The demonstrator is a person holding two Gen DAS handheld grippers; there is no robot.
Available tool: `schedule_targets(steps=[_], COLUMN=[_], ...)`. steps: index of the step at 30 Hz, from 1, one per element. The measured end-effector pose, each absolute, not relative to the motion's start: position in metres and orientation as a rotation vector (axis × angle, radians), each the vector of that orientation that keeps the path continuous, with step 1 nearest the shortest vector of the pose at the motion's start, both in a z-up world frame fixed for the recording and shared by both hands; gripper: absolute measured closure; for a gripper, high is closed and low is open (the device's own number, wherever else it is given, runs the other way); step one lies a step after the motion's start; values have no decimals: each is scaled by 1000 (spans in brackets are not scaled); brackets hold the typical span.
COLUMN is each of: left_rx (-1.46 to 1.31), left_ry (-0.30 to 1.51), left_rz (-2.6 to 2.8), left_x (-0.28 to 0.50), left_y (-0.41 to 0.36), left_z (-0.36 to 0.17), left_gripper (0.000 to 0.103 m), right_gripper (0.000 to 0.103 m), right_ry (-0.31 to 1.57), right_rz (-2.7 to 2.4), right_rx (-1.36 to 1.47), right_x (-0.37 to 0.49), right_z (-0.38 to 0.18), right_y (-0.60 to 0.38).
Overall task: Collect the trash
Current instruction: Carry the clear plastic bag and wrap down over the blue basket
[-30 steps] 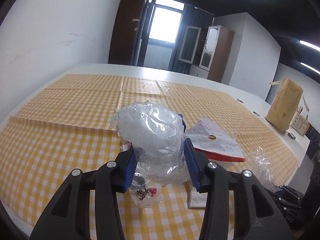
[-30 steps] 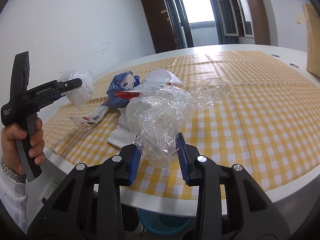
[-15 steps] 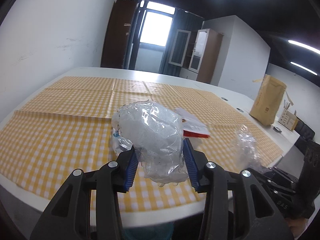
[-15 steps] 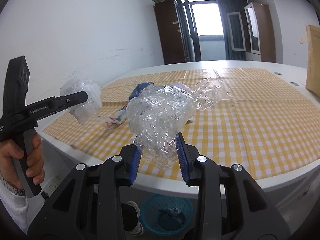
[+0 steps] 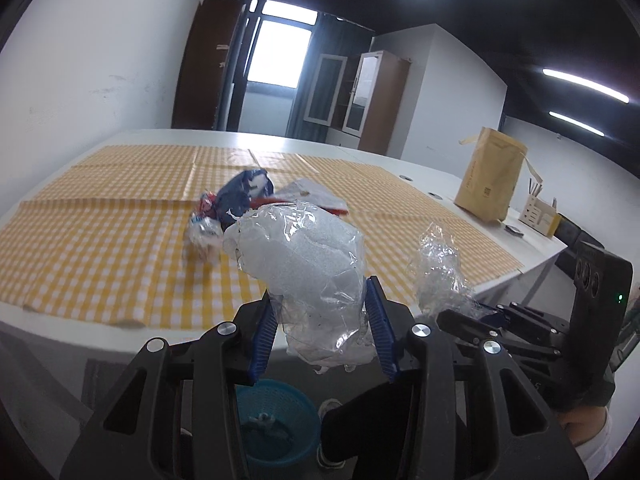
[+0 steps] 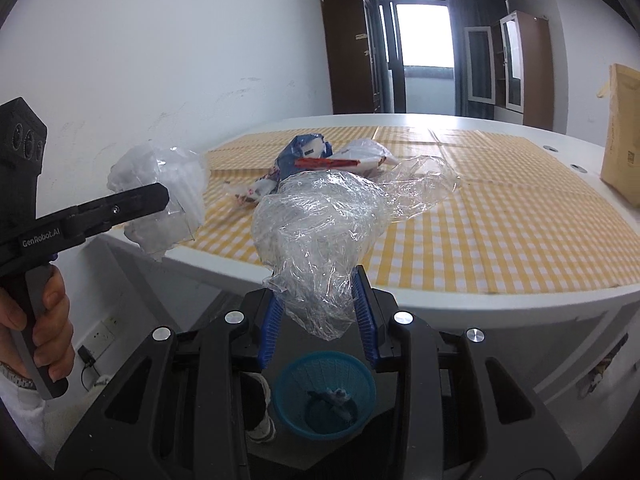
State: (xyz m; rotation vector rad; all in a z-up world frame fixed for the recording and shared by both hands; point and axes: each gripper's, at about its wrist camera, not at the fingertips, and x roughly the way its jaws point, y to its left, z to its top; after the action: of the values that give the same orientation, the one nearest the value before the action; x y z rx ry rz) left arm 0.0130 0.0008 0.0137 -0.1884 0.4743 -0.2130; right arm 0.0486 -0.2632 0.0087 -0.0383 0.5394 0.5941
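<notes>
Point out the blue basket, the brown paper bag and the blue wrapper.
blue basket (image 6: 288, 380): right wrist view, left rim.
brown paper bag (image 5: 490, 176): left wrist view, front face.
blue wrapper (image 6: 298, 152): right wrist view, upper part.

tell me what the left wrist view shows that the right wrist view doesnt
Only the left wrist view shows the pen holder box past the brown paper bag and the ceiling light strips. Only the right wrist view shows the hand gripping the left gripper's handle and the wall socket. Both show the left gripper shut on a clear plastic bag, the right gripper shut on crumpled plastic wrap, the blue basket on the floor, and wrappers on the checkered tablecloth.
</notes>
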Motion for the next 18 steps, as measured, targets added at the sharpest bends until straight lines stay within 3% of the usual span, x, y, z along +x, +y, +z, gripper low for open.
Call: schedule_targets(steps=[18], left_rx=[-186], left_ry=[687], left_rz=[-231], left_x=[-32], left_y=[-5], left_z=[-88], left_gripper=[62], right_gripper=[72], right_ry=[731], right_rz=[675], right_rx=[-167], right_x=[-8], right_z=[-60], right_y=[-245])
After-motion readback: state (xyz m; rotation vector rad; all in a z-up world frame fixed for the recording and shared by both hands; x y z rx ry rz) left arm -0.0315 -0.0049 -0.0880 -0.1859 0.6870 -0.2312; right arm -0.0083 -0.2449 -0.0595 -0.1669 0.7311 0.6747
